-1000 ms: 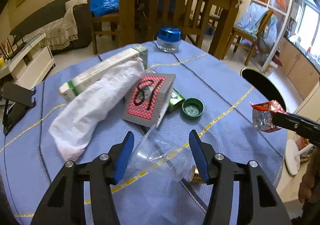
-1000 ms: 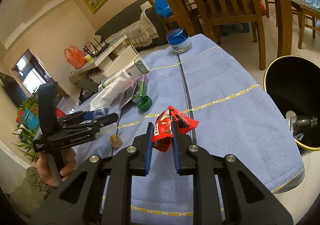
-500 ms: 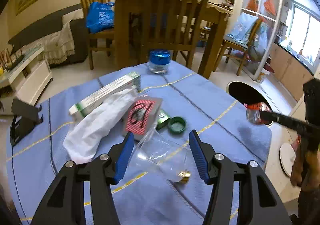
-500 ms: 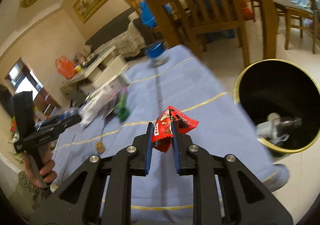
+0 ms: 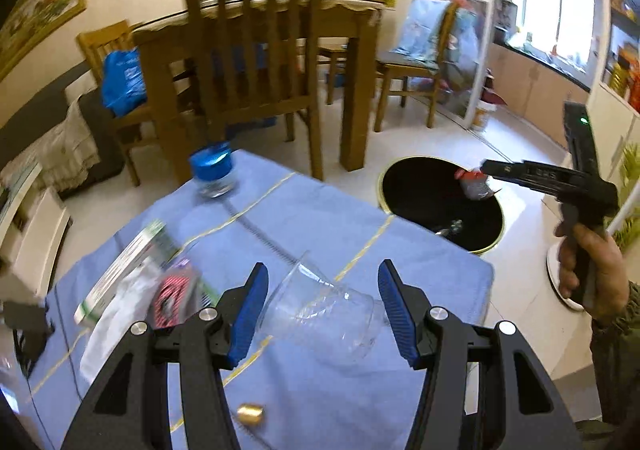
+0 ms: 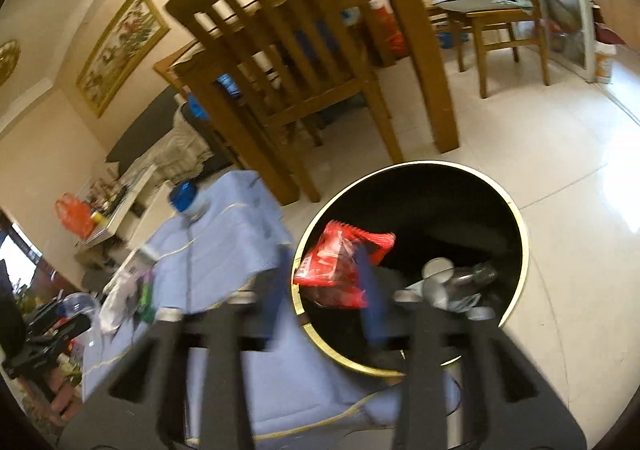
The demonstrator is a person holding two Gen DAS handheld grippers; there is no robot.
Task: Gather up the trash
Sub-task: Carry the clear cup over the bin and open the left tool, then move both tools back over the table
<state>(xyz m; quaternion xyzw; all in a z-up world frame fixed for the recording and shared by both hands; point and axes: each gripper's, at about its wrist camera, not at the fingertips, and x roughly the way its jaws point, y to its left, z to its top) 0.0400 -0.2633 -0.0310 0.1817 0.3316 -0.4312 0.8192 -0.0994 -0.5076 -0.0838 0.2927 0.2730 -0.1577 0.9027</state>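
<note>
My left gripper [image 5: 322,290] has a clear plastic cup [image 5: 320,314] lying sideways between its blue fingers, lifted above the blue table [image 5: 320,209]; the jaws stand wide and I cannot see firm contact. My right gripper [image 6: 320,282] is over the black round bin [image 6: 516,209], jaws opened, with the red snack wrapper [image 6: 340,262] loose between the blurred fingers. It also shows in the left wrist view [image 5: 474,183] above the bin [image 5: 400,177].
On the table lie a white bag [image 5: 116,314], a long carton [image 5: 120,270], a red-patterned box [image 5: 176,290], a gold cap [image 5: 250,413] and a blue-lidded jar [image 5: 212,173]. Wooden chairs [image 5: 256,49] stand behind. The bin holds a bottle [image 6: 460,282].
The right gripper swung from over the table to over the bin and opened around the wrapper. The left gripper lifted with the cup and turned right, toward the bin.
</note>
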